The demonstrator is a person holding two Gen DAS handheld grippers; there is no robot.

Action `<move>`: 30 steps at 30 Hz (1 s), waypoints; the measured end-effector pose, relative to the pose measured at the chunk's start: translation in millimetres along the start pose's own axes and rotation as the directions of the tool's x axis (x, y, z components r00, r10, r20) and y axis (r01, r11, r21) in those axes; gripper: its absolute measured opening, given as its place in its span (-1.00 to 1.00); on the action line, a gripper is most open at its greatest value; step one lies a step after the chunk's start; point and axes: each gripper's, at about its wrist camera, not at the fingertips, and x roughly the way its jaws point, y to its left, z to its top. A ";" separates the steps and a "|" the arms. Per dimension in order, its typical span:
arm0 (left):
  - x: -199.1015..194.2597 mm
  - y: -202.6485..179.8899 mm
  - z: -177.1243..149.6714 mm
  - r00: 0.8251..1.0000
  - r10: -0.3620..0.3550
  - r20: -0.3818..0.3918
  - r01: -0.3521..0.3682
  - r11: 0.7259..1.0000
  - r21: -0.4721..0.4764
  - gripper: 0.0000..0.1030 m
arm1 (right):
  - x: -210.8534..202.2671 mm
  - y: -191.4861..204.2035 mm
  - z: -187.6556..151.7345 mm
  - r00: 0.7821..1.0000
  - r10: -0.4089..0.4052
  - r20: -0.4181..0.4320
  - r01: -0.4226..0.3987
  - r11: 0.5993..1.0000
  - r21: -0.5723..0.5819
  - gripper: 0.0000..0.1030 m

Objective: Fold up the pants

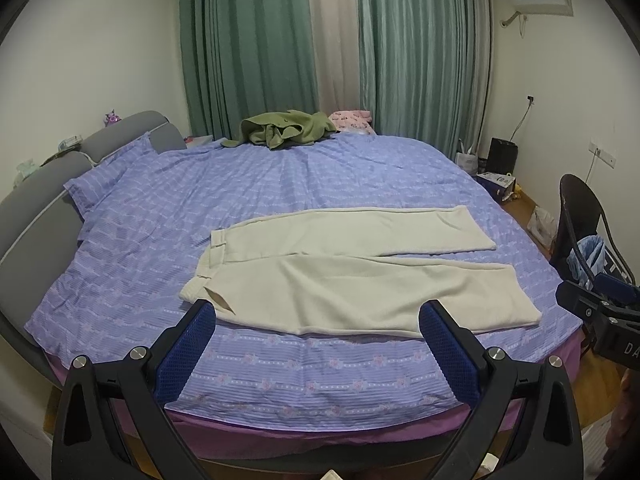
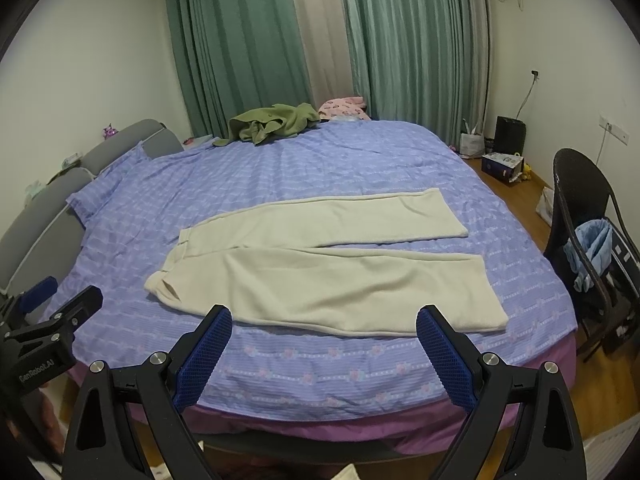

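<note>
Cream pants (image 1: 344, 272) lie flat and spread on the purple patterned bed cover (image 1: 280, 184), waistband to the left, both legs pointing right. They also show in the right wrist view (image 2: 320, 268). My left gripper (image 1: 318, 312) is open and empty, held above the bed's near edge, short of the pants' near leg. My right gripper (image 2: 324, 316) is open and empty, also short of the near leg. The right gripper shows at the right edge of the left wrist view (image 1: 600, 312); the left gripper shows at the left edge of the right wrist view (image 2: 52, 320).
A crumpled green garment (image 1: 284, 130) and a pink item (image 1: 352, 118) lie at the bed's far edge. A grey headboard (image 1: 48, 196) is left. A dark chair (image 2: 588, 240) with blue cloth stands right. Boxes and bags (image 2: 502, 166) sit on the wooden floor.
</note>
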 end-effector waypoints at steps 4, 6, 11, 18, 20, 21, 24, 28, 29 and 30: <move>0.1 -0.8 -0.7 1.000 0.001 0.000 -0.001 1.000 0.001 1.00 | 1.6 3.8 -0.6 1.000 0.000 0.003 0.000 1.000 -0.005 0.84; -0.1 -0.9 -1.6 1.000 0.002 0.000 -0.002 1.000 0.001 1.00 | 3.2 4.6 0.1 1.000 0.000 0.004 0.000 1.000 -0.007 0.84; 1.6 4.9 2.9 1.000 0.004 0.001 -0.004 1.000 -0.005 1.00 | 5.7 7.1 0.6 1.000 0.004 0.005 -0.004 1.000 -0.010 0.84; 2.4 9.4 2.0 1.000 0.009 0.003 -0.009 1.000 -0.014 1.00 | 5.9 11.6 -0.8 1.000 0.005 0.004 -0.005 1.000 -0.016 0.84; 2.4 10.1 1.7 1.000 0.010 0.004 -0.010 1.000 -0.017 1.00 | 6.7 14.2 0.0 1.000 0.006 0.002 -0.006 1.000 -0.021 0.84; 2.6 10.5 1.8 1.000 0.011 0.004 -0.011 1.000 -0.018 1.00 | 6.9 14.5 0.1 1.000 0.006 0.002 -0.006 1.000 -0.023 0.84; 3.1 11.5 0.5 1.000 0.013 0.005 -0.013 1.000 -0.024 1.00 | 7.1 14.8 -0.6 1.000 0.007 0.001 -0.007 1.000 -0.025 0.84; 4.2 10.6 -1.3 1.000 0.016 0.004 -0.016 0.999 -0.028 1.00 | 7.1 14.7 -2.6 1.000 0.007 0.000 -0.007 1.000 -0.023 0.84; 4.2 9.6 -1.8 1.000 0.017 0.004 -0.017 0.999 -0.028 1.00 | 7.1 14.8 -2.7 1.000 0.007 0.000 -0.007 1.000 -0.023 0.84; 4.7 9.7 -2.0 1.000 0.018 0.004 -0.018 0.999 -0.028 1.00 | 7.3 15.0 -2.9 1.000 0.007 -0.001 -0.007 1.000 -0.022 0.84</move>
